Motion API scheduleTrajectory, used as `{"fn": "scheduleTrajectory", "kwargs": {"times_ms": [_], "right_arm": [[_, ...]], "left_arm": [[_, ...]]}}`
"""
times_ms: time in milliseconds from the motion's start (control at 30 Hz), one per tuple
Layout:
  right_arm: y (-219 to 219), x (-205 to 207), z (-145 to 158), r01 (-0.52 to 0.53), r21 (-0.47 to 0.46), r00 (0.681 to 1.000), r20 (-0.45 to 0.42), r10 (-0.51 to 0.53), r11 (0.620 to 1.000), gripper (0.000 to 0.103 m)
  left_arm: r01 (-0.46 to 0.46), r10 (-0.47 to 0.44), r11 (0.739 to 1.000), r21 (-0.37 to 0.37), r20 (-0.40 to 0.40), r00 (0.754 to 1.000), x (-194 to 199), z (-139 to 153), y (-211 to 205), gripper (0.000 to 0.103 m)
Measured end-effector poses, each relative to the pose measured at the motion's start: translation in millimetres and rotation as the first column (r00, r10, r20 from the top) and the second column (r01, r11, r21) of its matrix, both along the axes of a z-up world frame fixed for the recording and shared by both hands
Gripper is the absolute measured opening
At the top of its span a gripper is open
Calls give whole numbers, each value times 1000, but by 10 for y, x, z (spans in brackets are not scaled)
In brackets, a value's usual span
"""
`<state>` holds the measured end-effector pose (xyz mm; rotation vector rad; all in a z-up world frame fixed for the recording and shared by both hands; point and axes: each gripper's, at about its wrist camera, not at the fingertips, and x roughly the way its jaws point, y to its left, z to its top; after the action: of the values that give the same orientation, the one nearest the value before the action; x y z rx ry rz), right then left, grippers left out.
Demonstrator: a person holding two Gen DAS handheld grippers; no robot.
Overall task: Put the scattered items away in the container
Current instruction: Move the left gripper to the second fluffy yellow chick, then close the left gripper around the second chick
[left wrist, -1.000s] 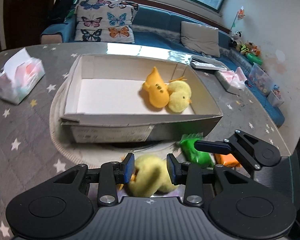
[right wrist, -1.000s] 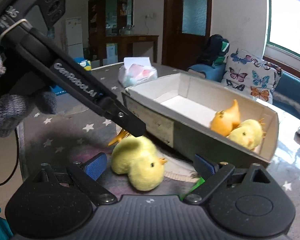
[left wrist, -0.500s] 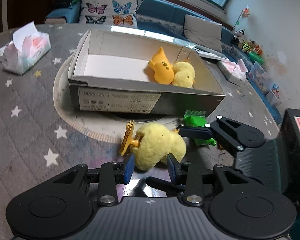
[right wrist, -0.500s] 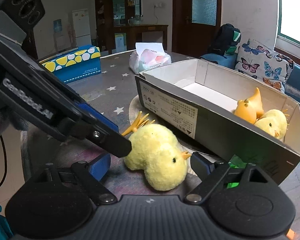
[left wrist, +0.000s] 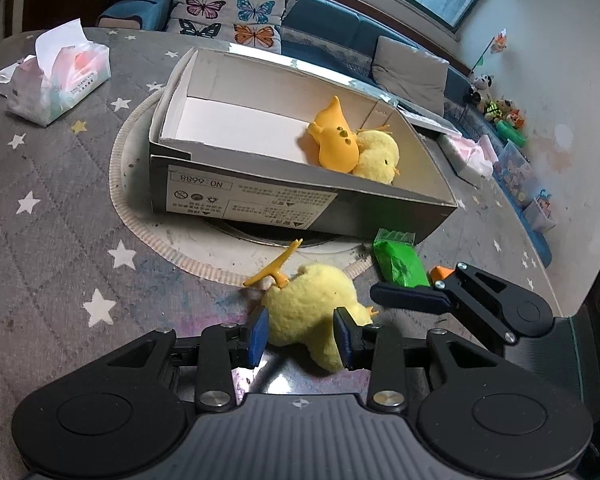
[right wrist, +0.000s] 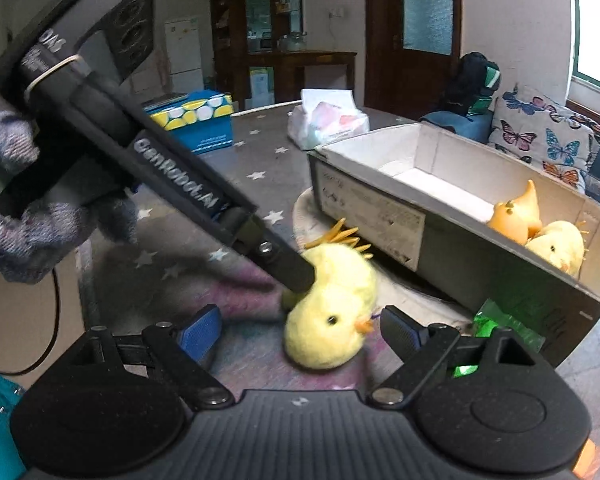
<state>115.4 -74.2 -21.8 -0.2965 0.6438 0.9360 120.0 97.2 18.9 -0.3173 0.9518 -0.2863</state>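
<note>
A yellow plush chick [left wrist: 308,304] lies on the table in front of the cardboard box [left wrist: 260,200]. My left gripper [left wrist: 300,338] has its blue pads on both sides of the chick's body, closed against it. In the right wrist view the left gripper's finger presses on the chick [right wrist: 332,312]. My right gripper [right wrist: 300,330] is open, its pads wide apart around the chick's head without touching. The box [right wrist: 380,216] holds an orange chick [left wrist: 334,140] and another yellow chick [left wrist: 378,156]. A green packet [left wrist: 398,260] and a small orange item [left wrist: 438,271] lie by the box's near right corner.
A tissue pack [left wrist: 56,76] lies at the table's far left. A blue and yellow patterned box [right wrist: 196,122] stands further off in the right wrist view. A round mat [left wrist: 140,216] lies under the cardboard box. A sofa with butterfly cushions [left wrist: 228,12] is behind the table.
My left gripper has come down around the fallen chick and now clamps its body. The chick has shifted slightly. My right gripper stayed open beside it.
</note>
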Motion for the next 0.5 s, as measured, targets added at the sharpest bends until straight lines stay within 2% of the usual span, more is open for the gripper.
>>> {"fn": "scheduleTrajectory", "kwargs": {"times_ms": [67, 233, 367, 500], "right_arm": [[13, 58, -4, 17, 2, 1000, -4, -17, 1000, 89], [75, 153, -71, 29, -9, 999, -22, -30, 1000, 80], [102, 201, -124, 34, -1, 998, -50, -34, 999, 71], [100, 208, -128, 36, 11, 998, -60, -35, 999, 69]], "left_arm": [[3, -3, 1000, -13, 0, 1000, 7, -6, 14, 37], [-2, 2, 999, -41, 3, 1000, 42, -21, 33, 37], [-16, 16, 995, -99, -8, 1000, 76, -50, 100, 37], [-45, 42, 989, -143, -24, 999, 119, -108, 156, 38]]}}
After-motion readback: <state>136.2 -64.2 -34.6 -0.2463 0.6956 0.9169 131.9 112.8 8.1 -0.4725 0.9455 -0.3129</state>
